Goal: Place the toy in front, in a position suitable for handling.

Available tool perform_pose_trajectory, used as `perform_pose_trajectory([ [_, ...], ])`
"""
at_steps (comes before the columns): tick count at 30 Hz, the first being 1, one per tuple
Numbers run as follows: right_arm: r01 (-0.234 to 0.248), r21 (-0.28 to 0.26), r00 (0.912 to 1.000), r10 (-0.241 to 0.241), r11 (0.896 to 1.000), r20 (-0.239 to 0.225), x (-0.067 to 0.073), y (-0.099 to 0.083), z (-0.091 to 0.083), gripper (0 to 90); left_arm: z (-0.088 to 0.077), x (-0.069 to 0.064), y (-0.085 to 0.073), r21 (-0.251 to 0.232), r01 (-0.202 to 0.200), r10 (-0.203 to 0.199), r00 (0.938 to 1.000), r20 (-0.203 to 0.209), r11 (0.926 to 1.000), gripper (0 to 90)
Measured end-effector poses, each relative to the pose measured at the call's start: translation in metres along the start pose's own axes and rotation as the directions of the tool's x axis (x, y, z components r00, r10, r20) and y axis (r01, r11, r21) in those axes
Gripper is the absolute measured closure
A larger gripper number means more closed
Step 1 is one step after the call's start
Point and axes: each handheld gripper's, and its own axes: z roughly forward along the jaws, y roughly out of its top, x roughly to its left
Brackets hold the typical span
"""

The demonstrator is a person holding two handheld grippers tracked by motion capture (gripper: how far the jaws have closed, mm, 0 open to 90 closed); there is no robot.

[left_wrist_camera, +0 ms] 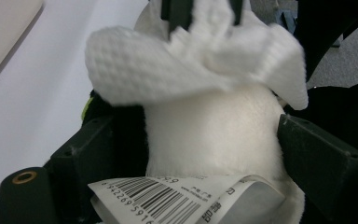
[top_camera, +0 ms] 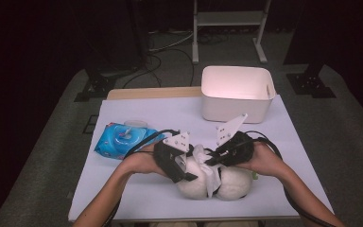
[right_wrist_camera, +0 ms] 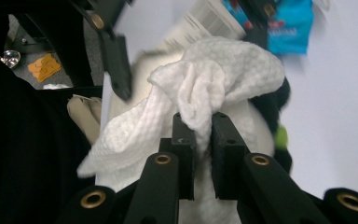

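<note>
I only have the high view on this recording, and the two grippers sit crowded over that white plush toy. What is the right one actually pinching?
Observer: The right gripper is shut on a bunched white wipe, as the right gripper view shows.
Operator: And the left one, is it on the wipe too?
Observer: No. In the left gripper view its black jaws stand wide on either side of the plush toy; the wipe lies draped over the toy's top.
Operator: Anything else on the toy?
Observer: A white tag with a barcode hangs from it, close to the left gripper.
</note>
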Motion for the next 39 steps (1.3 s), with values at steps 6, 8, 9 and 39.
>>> perform_pose_trajectory([
  [6,-0.047,0.022,0.9988,0.046,0.999,0.013,-0.004,-0.019,-0.005,80.6,-0.001,0.000,0.000,0.004,-0.002,0.002,1.0000,0.000,1.0000,13.8],
  [8,-0.061,0.026,0.9980,0.061,0.998,0.013,-0.005,-0.024,-0.005,80.5,-0.002,0.000,-0.001,-0.001,0.002,-0.002,1.0000,-0.003,1.0000,13.8],
  [9,-0.067,0.022,0.9977,0.067,0.998,0.013,-0.005,-0.027,-0.005,80.5,-0.003,0.001,0.000,-0.002,-0.003,0.003,1.0000,-0.005,1.0000,13.7],
  [39,0.030,-0.001,0.9992,-0.030,1.000,-0.026,0.006,0.018,0.006,80.6,-0.003,-0.003,0.001,0.005,-0.009,0.009,0.9999,0.014,0.9999,13.6],
])
